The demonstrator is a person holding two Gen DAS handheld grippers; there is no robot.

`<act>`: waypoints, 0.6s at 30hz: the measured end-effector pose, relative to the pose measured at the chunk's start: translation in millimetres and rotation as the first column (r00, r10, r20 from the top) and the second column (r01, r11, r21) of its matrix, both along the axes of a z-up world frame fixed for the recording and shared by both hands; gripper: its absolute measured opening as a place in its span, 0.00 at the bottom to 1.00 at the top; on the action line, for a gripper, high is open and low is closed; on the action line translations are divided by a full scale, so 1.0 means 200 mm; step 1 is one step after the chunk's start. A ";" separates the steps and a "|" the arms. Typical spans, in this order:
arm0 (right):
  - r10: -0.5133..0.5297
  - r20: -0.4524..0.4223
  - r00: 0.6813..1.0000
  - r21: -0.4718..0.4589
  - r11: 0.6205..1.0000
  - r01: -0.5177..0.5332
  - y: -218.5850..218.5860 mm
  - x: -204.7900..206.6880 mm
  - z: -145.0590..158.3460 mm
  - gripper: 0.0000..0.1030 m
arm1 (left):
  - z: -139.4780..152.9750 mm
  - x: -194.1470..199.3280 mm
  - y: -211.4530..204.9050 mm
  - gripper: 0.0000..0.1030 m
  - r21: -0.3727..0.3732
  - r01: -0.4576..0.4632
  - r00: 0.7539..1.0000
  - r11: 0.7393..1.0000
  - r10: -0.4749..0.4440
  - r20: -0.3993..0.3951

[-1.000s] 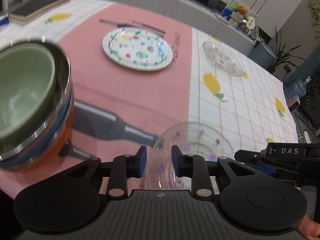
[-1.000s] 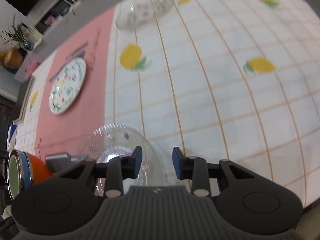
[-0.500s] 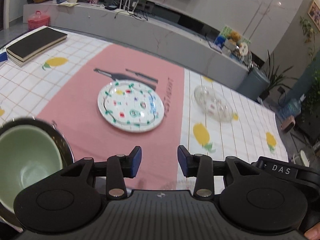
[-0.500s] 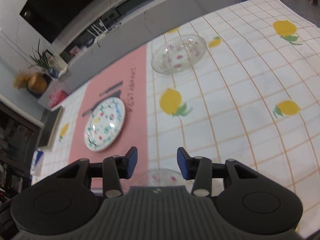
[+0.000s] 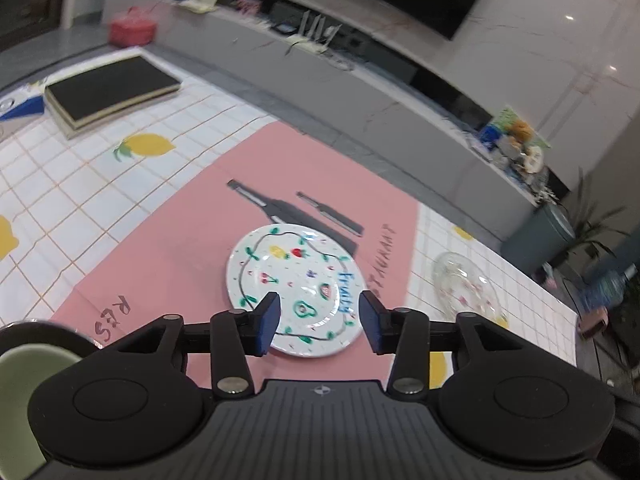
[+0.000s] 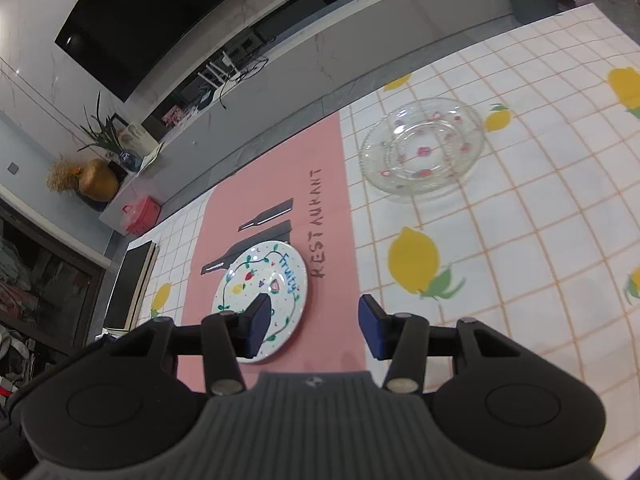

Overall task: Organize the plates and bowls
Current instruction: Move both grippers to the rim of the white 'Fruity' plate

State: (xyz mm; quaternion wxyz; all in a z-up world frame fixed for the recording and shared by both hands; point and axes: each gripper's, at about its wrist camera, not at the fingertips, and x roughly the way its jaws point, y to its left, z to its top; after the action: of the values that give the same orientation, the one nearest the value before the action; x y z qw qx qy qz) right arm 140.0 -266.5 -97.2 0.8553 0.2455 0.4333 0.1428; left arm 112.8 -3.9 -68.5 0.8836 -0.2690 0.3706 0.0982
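Observation:
A white plate with painted fruit (image 5: 294,290) lies on the pink placemat (image 5: 192,232); it also shows in the right wrist view (image 6: 264,296). A clear glass plate with small flowers (image 6: 422,148) lies on the lemon tablecloth to the right, also in the left wrist view (image 5: 466,290). A green bowl nested in stacked bowls (image 5: 20,384) sits at the left wrist view's lower left edge. My left gripper (image 5: 319,323) is open and empty above the painted plate. My right gripper (image 6: 313,326) is open and empty above the placemat's right edge.
A black book (image 5: 108,90) lies at the table's far left corner. The table's far edge runs past the placemat, with a grey low cabinet (image 5: 360,92) behind. The lemon tablecloth (image 6: 520,240) stretches to the right.
Both grippers have risen and tilted up from the near glass plate, which has dropped out of view. Both jaws have opened a little wider. The bowl stack slid to the left view's corner.

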 end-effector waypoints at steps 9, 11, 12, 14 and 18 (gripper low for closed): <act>0.037 -0.081 0.996 0.060 0.998 -0.033 0.16 0.28 -0.15 0.38 | -0.14 0.16 0.09 0.52 -0.022 -0.148 0.981 0.989 0.144 -0.132; 0.046 -0.111 0.993 0.073 0.997 -0.038 0.19 0.32 -0.20 0.35 | -0.15 0.20 0.10 0.53 0.001 -0.156 0.977 0.988 0.155 -0.144; 0.051 -0.121 0.991 0.071 0.997 -0.043 0.21 0.34 -0.22 0.35 | -0.16 0.23 0.11 0.54 0.018 -0.162 0.974 0.987 0.163 -0.154; 0.065 -0.129 0.989 0.060 0.997 -0.057 0.24 0.37 -0.25 0.35 | -0.18 0.29 0.12 0.56 0.043 -0.177 0.967 0.983 0.182 -0.176; 0.059 -0.135 0.989 0.034 0.998 -0.055 0.27 0.42 -0.30 0.35 | -0.24 0.36 0.16 0.58 0.078 -0.252 0.930 0.964 0.264 -0.255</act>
State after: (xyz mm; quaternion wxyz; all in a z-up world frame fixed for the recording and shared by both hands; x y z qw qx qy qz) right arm 223.4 -212.4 -156.4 0.8155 0.2551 0.4953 0.1568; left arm 185.2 28.0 -117.2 0.8115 -0.2803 0.4439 0.2565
